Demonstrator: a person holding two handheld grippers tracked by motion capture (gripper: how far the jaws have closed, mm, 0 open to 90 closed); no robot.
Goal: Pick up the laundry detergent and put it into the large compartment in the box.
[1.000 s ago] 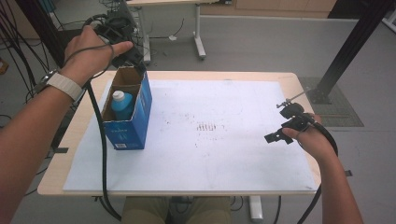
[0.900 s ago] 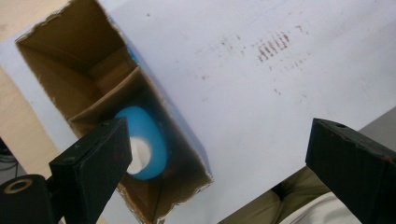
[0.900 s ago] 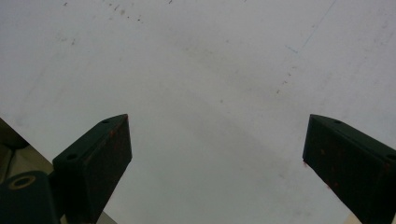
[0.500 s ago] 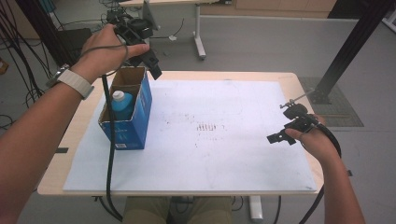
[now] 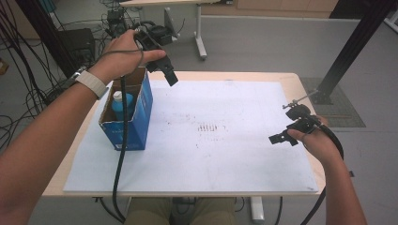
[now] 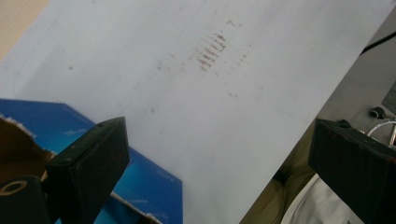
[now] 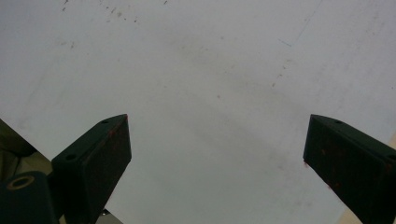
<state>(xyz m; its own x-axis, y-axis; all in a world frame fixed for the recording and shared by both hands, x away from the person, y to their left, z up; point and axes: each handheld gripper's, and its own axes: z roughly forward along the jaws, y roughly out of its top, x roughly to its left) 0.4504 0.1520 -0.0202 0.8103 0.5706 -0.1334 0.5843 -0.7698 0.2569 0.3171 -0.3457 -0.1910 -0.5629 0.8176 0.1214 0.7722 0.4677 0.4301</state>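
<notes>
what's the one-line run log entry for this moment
left gripper: open, empty, raised beside blue box | bottle: upright in box | right gripper: open, empty, low over white sheet

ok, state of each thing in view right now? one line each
left gripper: open, empty, raised above the far end of the box
right gripper: open, empty, low over the sheet's right side
blue box: top open, upright on the sheet
bottle: upright inside the box, cap on
white sheet: flat, stained mid-sheet
</notes>
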